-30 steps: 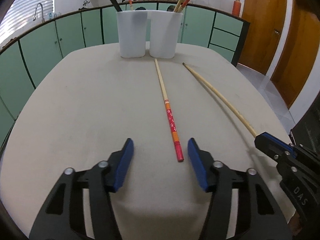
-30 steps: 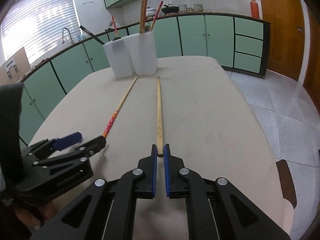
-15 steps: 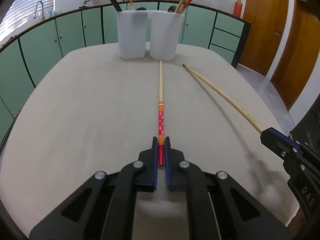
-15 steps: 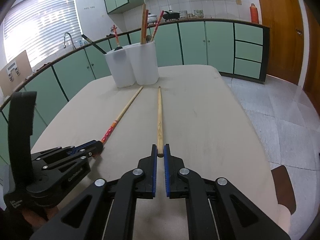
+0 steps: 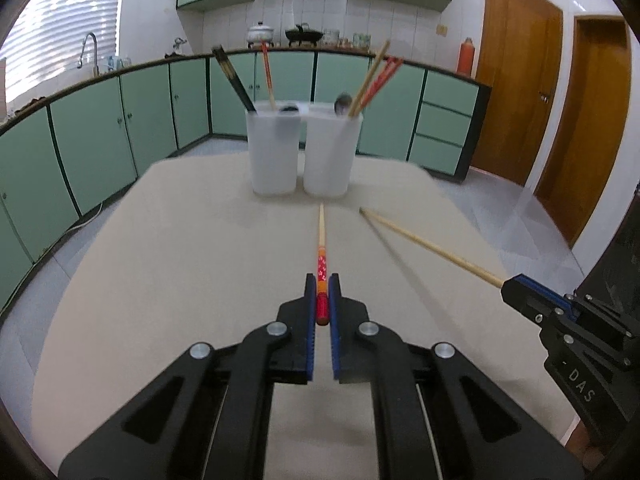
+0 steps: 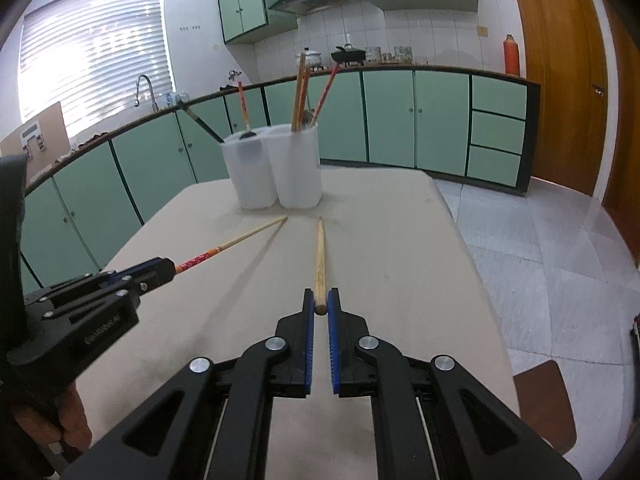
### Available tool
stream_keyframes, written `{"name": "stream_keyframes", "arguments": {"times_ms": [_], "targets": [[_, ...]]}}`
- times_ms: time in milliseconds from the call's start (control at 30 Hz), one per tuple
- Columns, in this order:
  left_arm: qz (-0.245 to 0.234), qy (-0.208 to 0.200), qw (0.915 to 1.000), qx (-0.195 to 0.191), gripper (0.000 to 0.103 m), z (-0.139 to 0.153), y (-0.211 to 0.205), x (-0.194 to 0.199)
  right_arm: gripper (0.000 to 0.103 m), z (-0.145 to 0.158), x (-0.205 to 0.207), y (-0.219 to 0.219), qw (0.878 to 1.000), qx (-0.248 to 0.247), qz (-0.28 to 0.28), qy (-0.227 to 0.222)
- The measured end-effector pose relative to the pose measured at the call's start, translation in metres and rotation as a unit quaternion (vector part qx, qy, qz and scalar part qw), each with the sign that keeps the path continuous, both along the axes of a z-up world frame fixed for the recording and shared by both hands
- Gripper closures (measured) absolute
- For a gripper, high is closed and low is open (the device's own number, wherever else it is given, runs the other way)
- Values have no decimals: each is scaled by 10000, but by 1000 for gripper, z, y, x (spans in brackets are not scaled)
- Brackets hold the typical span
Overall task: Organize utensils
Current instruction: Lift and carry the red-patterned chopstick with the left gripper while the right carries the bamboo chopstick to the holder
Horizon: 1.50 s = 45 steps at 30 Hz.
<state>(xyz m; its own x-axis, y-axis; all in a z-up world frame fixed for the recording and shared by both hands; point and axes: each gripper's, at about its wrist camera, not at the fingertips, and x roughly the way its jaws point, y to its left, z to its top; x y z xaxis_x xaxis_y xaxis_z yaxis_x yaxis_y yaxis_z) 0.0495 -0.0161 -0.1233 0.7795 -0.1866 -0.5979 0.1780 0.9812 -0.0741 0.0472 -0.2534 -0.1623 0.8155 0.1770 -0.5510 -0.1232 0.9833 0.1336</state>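
My left gripper [image 5: 322,285] is shut on the red end of a red-patterned chopstick [image 5: 321,245], held off the table and pointing at two white cups [image 5: 273,151] [image 5: 329,152]. My right gripper [image 6: 320,300] is shut on the thick end of a plain wooden chopstick [image 6: 319,256], also lifted and pointing at the cups [image 6: 251,172] [image 6: 297,169]. The cups stand side by side at the far end of the beige table [image 5: 168,264] and hold several chopsticks and spoons. Each gripper shows in the other's view: the right one [image 5: 520,292], the left one [image 6: 160,270].
The table edge drops to a tiled floor on the right [image 6: 560,264]. Green kitchen cabinets [image 5: 96,148] ring the room behind the table. A brown chair seat [image 6: 548,408] sits at the table's near right corner. Wooden doors [image 5: 516,92] stand at the right.
My left gripper closed on the red chopstick. Both grippers then lifted their chopsticks off the table, and the views tilted up toward the cups.
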Motion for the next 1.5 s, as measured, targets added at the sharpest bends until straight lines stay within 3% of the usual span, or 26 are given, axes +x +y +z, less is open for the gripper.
{"name": "stream_keyframes", "arguments": {"times_ms": [533,1267,1500], "targets": [[9,-777,9968,-202,98,75,12,17,96,81,29,-5,9983,233,289,-448],[-369,-763,9956,-402,98,139,36,59,96,159,107,23,9901,82,1350,-385],[-315,-1164,9915,-489,98,183,60,59,96,198,121,27,9856,65,1513,-752]]}}
